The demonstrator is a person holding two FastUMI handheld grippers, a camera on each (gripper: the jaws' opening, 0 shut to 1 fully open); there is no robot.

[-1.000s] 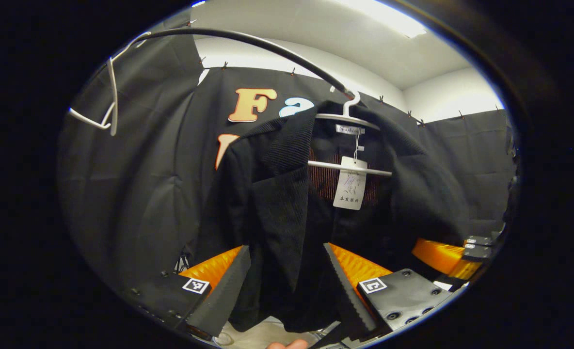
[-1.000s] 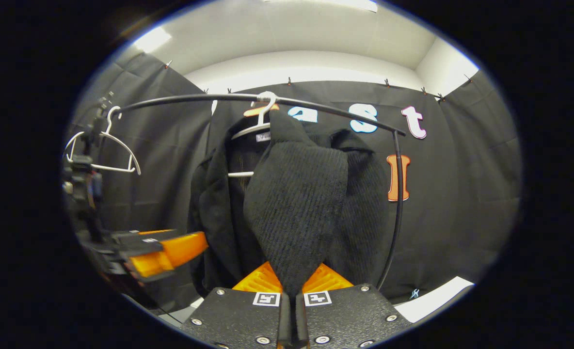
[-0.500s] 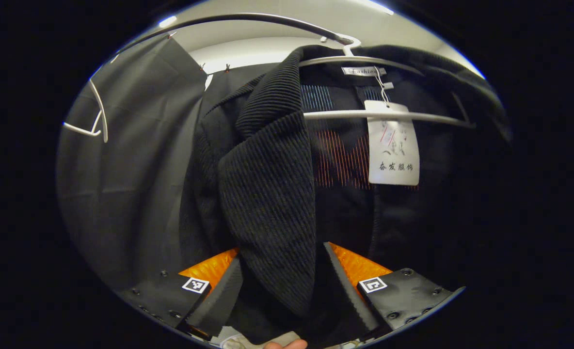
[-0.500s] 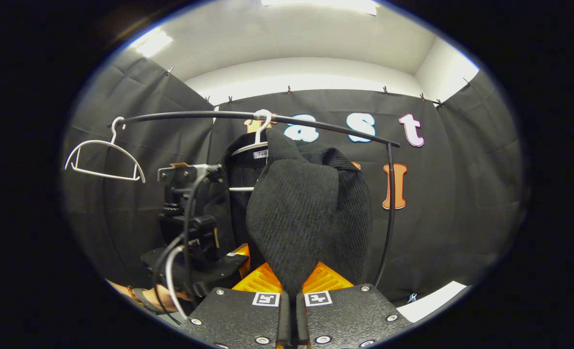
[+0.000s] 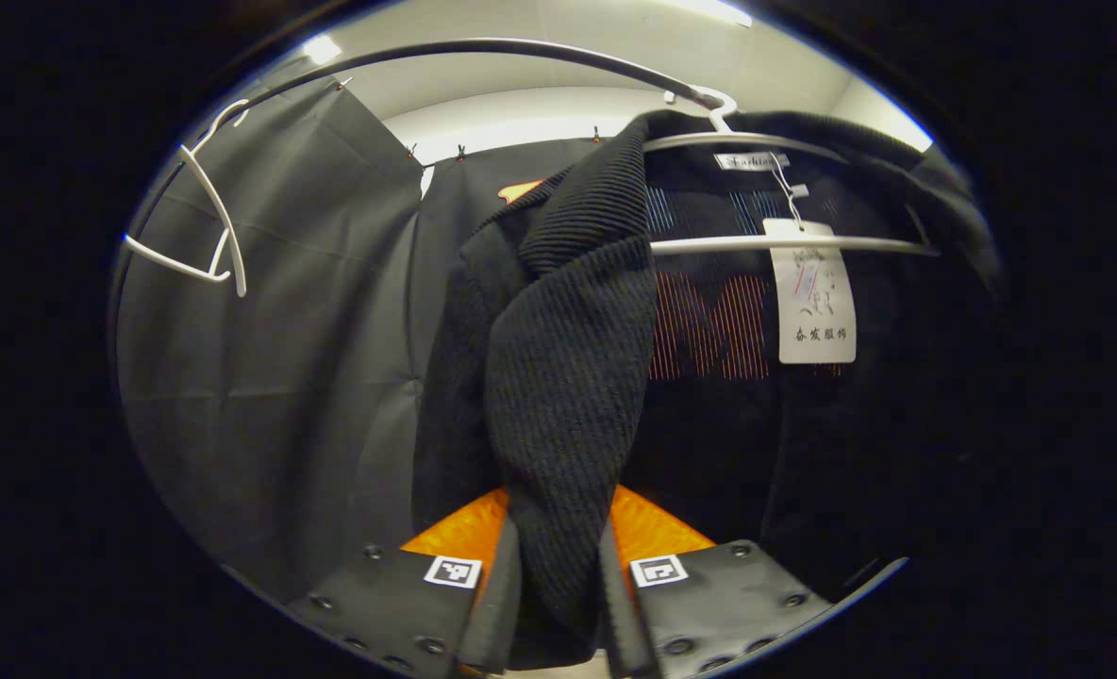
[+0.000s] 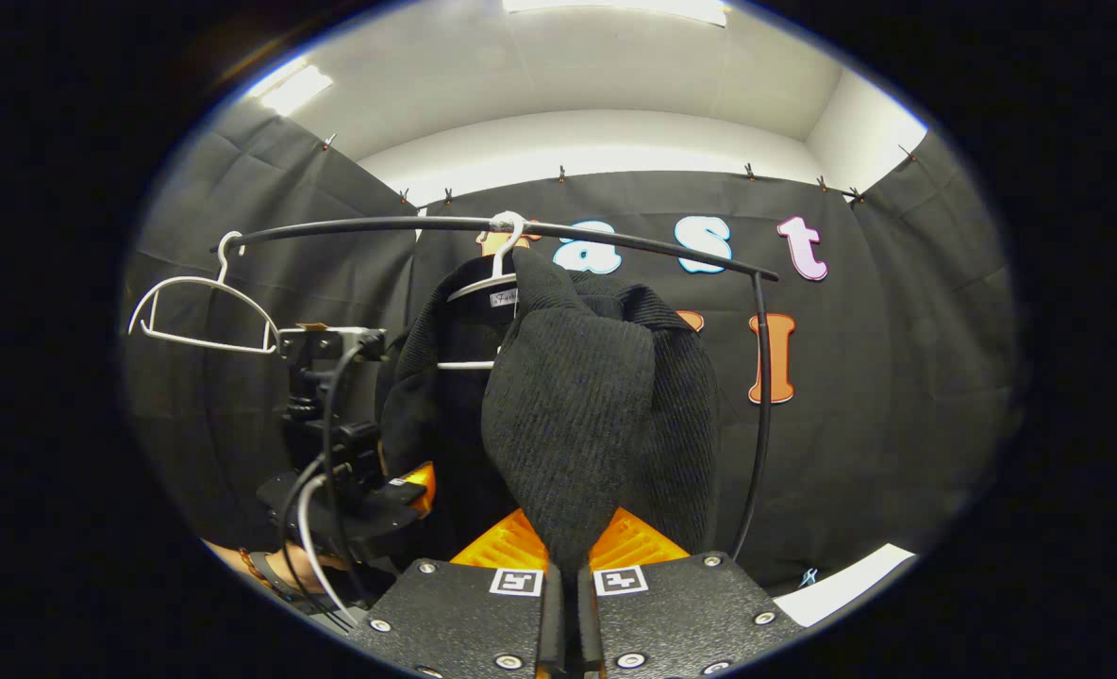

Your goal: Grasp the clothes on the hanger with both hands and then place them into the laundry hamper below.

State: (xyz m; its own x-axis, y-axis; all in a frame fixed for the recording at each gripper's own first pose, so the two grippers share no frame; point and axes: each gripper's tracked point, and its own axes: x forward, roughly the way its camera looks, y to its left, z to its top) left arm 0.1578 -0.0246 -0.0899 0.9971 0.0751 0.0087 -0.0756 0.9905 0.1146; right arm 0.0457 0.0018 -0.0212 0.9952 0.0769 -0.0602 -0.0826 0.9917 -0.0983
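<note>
A black ribbed jacket (image 5: 568, 377) hangs on a white hanger (image 5: 785, 243) from a curved black rail (image 5: 483, 49). A white tag (image 5: 811, 306) dangles inside its collar. My left gripper (image 5: 558, 575) is shut on the jacket's left front panel, cloth pinched between both fingers. In the right gripper view the same jacket (image 6: 577, 415) hangs from the rail (image 6: 615, 236), and my right gripper (image 6: 566, 566) is shut on its other front panel. The left gripper (image 6: 398, 495) shows there too, held by a hand (image 6: 275, 566) beside the jacket.
An empty white hanger (image 5: 205, 236) hangs at the rail's left end, seen also as the empty hanger (image 6: 202, 316) in the right gripper view. The rail's upright post (image 6: 761, 405) stands right of the jacket. A pale floor strip (image 6: 846, 589) lies at lower right.
My left gripper moved in on the jacket and went from open to shut on its left front panel. The right gripper stayed shut on the other panel.
</note>
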